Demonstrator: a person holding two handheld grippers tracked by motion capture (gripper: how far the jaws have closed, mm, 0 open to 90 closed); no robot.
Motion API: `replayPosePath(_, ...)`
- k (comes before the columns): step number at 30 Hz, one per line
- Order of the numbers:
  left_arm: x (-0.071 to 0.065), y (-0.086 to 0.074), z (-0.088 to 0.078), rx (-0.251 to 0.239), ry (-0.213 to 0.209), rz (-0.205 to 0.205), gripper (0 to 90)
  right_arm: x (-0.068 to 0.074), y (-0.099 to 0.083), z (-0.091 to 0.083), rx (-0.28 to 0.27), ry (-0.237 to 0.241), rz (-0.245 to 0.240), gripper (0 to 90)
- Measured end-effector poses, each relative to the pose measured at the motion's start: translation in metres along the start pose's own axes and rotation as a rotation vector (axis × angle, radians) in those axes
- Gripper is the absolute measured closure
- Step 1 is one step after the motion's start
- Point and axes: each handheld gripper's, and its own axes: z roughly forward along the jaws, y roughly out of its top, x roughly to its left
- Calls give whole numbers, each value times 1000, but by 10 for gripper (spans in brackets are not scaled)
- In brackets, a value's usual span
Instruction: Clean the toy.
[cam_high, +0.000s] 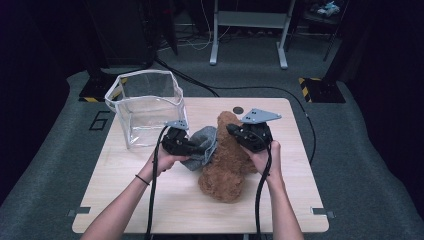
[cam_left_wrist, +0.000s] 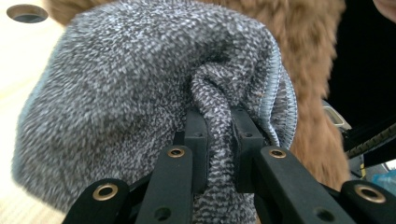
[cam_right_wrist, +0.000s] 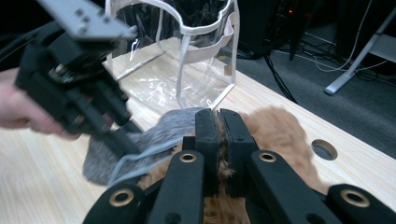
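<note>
The left gripper (cam_left_wrist: 218, 126) is clamping a fold of the grey knitted cloth (cam_left_wrist: 130, 93), its 2 jaws pinching the fabric in the left gripper view, while the right gripper (cam_right_wrist: 219, 123) is biting together on the fur of the brown plush toy (cam_right_wrist: 280, 133). The high view is showing both lying mid-table, the cloth against the toy's left side and near the clear bag (cam_high: 147, 102) at the far left. The close views are cutting off the toy's shape.
</note>
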Motion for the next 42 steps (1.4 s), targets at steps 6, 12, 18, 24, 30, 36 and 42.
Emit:
replayPosePath(6,-9,-16,0,-16,-4,2,804,0,4,2,-8,-20,18,871)
replayPosePath(12,-16,-34,-4,-51,-22,-12,804,-2,5,3,-7,-40,49,871)
replayPosePath(18,-24,-49,-8,-65,-35,-14,803,-2,7,2,-9,-56,58,870)
replayPosePath(24,-32,-64,-5,-50,-48,-14,802,-2,11,2,-16,-65,60,870)
replayPosePath(30,-36,-73,-3,-40,-55,-15,802,-4,12,5,-19,-70,60,870)
replayPosePath(36,-41,-77,-5,-28,-64,-10,801,-7,11,4,-26,-80,70,870)
replayPosePath(42,-45,-82,-6,-25,-54,-13,800,-9,11,0,-34,-113,107,870)
